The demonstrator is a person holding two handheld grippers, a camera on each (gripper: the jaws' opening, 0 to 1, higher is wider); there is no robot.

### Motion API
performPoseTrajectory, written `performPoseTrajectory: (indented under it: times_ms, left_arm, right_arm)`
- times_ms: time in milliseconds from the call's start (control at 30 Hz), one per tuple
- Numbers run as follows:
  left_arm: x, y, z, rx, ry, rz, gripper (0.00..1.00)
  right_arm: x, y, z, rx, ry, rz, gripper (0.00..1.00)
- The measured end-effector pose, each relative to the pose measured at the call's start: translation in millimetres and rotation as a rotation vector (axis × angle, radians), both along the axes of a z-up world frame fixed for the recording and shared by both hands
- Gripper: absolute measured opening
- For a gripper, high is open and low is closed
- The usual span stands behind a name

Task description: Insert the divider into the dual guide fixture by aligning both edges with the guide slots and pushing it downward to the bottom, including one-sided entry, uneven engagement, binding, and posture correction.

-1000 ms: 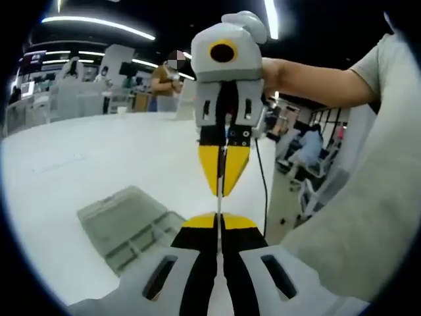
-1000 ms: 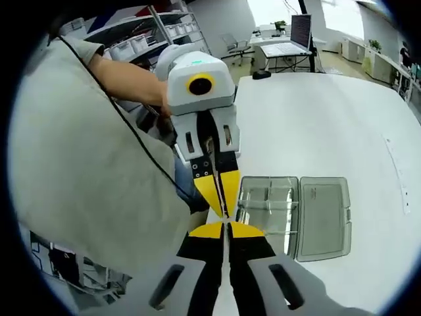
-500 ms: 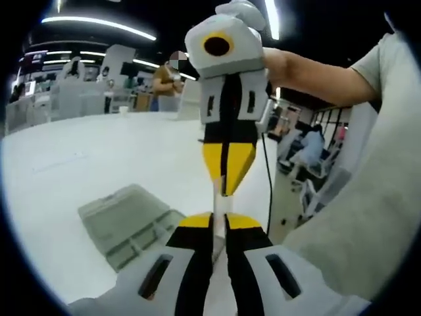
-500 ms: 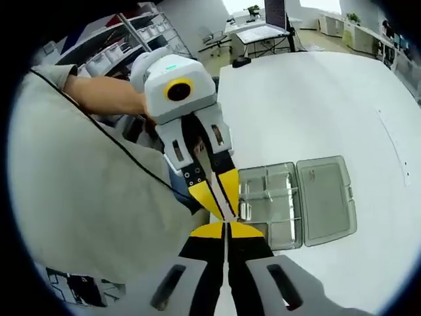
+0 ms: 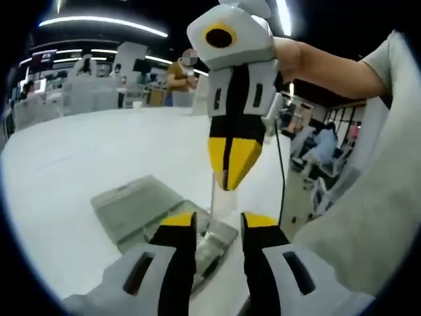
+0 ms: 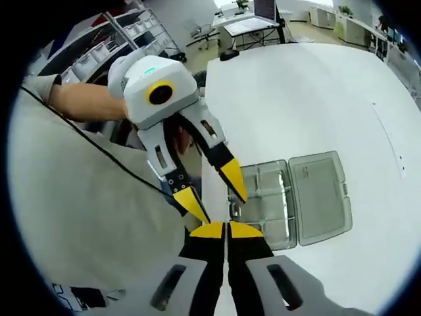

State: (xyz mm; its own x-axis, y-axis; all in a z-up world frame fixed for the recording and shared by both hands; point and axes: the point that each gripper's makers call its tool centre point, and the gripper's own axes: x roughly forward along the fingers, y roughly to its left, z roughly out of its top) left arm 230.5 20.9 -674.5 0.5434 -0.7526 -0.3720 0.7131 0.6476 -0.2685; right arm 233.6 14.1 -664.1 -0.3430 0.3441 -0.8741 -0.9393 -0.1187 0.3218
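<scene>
A thin clear divider (image 5: 221, 199) hangs upright from my right gripper (image 5: 227, 185), whose yellow tips are shut on its top edge. My left gripper (image 5: 218, 224) stands open just below, one fingertip either side of the divider and apart from it. In the right gripper view my right gripper (image 6: 225, 228) is shut, and the left gripper (image 6: 214, 191) reaches in with its jaws spread wide. The clear guide fixture (image 6: 264, 197), a compartment box with its lid (image 6: 320, 193) laid open, rests on the white table beneath both grippers. It also lies under the left jaws (image 5: 135, 205).
The white table (image 6: 316, 92) stretches far past the box. Its near edge runs beside the person's grey shirt (image 6: 72, 217), and a black cable (image 6: 125, 141) crosses it. Desks, shelves and people stand in the background.
My left gripper has opened and let go of the divider, which both grippers held before. The right gripper still holds it, a little higher over the box.
</scene>
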Motion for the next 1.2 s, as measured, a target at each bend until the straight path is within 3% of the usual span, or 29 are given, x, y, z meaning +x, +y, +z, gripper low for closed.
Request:
performPoseTrajectory:
  times_ms: [400,600,900,1200]
  left_arm:
    - [-3.0,24,5.4,0.022,-0.016,0.106,0.45]
    - [-2.8,30,6.0,0.001,0.008,0.151,0.52]
    - [-3.1,35,-0.4,0.038,0.014,0.173,0.66]
    - [-6.1,34,-8.3,0.053,0.033,0.176,0.72]
  right_arm:
    - [11,4,-14.1,-0.067,-0.044,-0.018,0.00]
    - [15,5,-20.3,-0.098,-0.100,0.000,0.00]
    - [19,4,-30.1,-0.144,-0.174,0.045,0.00]
    - [19,7,-39.1,-0.155,-0.187,0.052,0.00]
